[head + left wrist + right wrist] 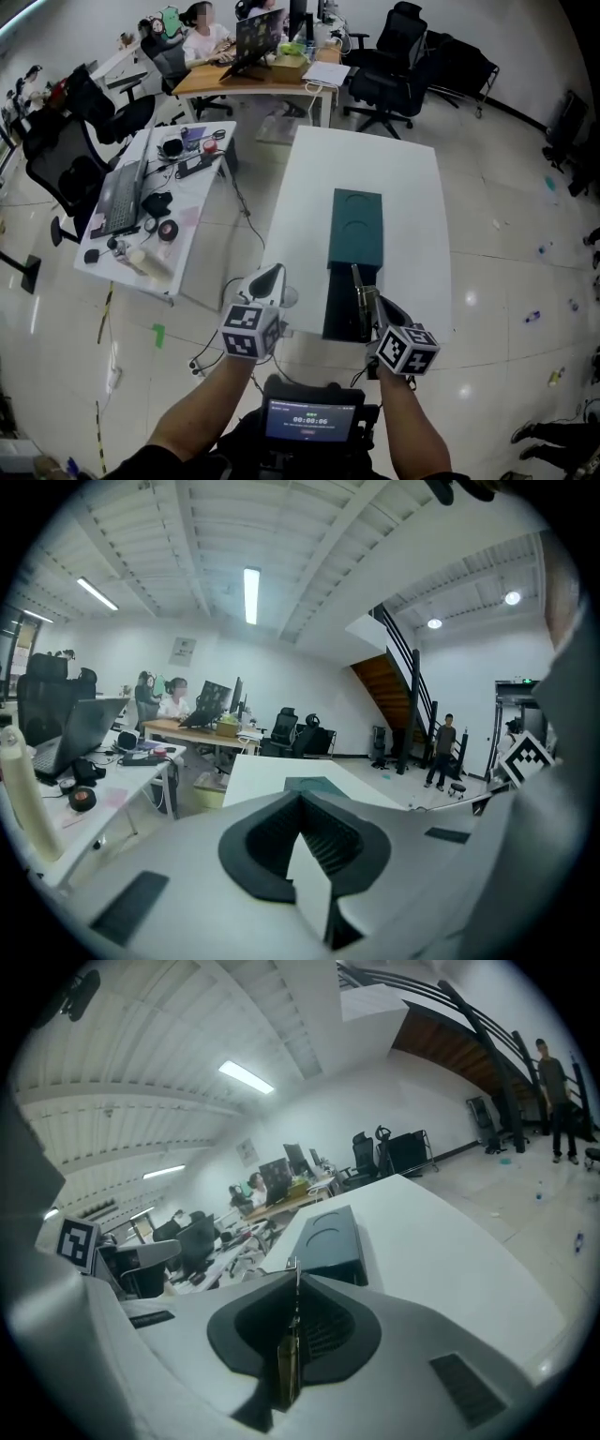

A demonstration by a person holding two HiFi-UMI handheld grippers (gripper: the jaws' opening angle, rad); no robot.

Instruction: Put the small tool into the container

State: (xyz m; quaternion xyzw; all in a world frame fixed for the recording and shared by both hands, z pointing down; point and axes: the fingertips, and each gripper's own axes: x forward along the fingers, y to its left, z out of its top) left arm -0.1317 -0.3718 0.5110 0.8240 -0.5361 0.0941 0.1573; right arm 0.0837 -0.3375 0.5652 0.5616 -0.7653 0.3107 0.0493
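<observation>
A dark green oblong container (356, 228) lies lengthwise on the white table (412, 197), and its near end (339, 314) shows dark and open. My right gripper (371, 302) hovers over that near end, shut on a thin metal tool (358, 284) that sticks out past the tips. In the right gripper view the tool (290, 1349) stands edge-on between the pads, with the container (328, 1235) beyond it. My left gripper (269, 277) is at the table's near left edge, shut with nothing in it. The left gripper view shows its closed pads (333, 841) and the container (314, 785) farther off.
A cluttered desk (192, 220) with a laptop (117, 199) stands left of the table. Office chairs (389, 56) and a desk with a seated person (208, 39) fill the back. Someone stands by the stairs (446, 750). A screen device (313, 418) hangs at my chest.
</observation>
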